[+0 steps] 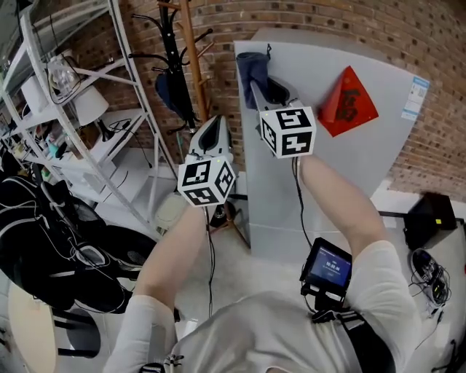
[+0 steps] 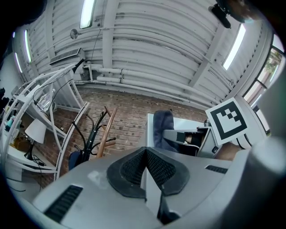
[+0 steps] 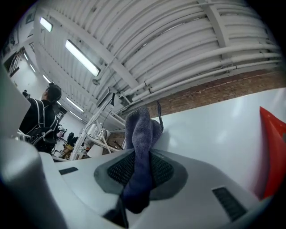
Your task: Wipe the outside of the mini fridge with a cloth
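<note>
Right fingers point(image 3: 117, 170): clamped on a blue-grey cloth point(image 3: 142, 147), which is gripped upright between the pads and sticks out past them
Cloth: its far end is laid against the pale fridge point(image 3: 214, 134), at the upper left corner of the fridge's face in the head view
Right gripper point(image 1: 256, 86): held up to the fridge, marker cube turned to the head camera
Left fingers point(image 2: 133, 169): closed together, nothing seen between them
Left gripper point(image 1: 213, 124): held in the air left of the fridge and apart from it, pointed toward the brick wall point(image 1: 218, 22)
Fridge face: a red paper ornament point(image 1: 348, 102) is stuck right of the cloth; a small label point(image 1: 415, 97) is seen at the right edge
Left of the fridge: a wooden coat stand point(image 1: 191, 58) is set by the wall, then a white metal rack point(image 1: 124, 80) with a lamp point(image 1: 89, 103) on it
</note>
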{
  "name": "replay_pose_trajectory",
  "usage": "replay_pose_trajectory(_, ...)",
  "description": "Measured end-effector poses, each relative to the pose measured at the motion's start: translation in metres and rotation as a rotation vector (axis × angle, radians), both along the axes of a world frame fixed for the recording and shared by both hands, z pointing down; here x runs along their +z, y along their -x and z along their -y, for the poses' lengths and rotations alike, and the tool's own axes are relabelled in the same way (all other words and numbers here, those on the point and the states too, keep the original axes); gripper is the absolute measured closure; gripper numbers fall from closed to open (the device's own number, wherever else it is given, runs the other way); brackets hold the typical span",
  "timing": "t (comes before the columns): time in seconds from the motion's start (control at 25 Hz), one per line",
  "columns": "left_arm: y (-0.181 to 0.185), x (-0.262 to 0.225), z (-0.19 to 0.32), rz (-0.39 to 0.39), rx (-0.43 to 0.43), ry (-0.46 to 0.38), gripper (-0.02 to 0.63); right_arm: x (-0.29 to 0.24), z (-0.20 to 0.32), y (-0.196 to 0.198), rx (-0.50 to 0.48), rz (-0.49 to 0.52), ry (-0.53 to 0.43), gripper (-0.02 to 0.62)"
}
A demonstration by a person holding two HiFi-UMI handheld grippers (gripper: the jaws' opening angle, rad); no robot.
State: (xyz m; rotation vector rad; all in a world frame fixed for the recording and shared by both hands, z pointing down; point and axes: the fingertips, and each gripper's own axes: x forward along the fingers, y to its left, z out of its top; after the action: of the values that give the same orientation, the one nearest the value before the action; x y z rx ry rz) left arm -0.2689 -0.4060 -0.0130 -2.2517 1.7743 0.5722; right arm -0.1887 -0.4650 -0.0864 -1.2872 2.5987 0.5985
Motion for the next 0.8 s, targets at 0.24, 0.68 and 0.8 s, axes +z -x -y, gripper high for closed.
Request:
replay_pose_trajectory(0.24,-0.003,-0.006,0.003,-0.006,0.011,-0.002,0.603,-0.002,0.002,-0.008,0.057,-0.021,0.009,0.51)
replay_pose_trajectory(0.68,-0.072,-0.02,0.018,-0.012,0.164,-0.01,0.603,-0.015,-0.008,-0.105,0.219,-0.003,0.011,0.511)
replay_pose_trajectory(0.8,-0.102,-0.02,0.02,-0.016,0.231,-0.002,0.603,-0.016,-0.01,-0.14,0.274,-0.001,0.022,0.511)
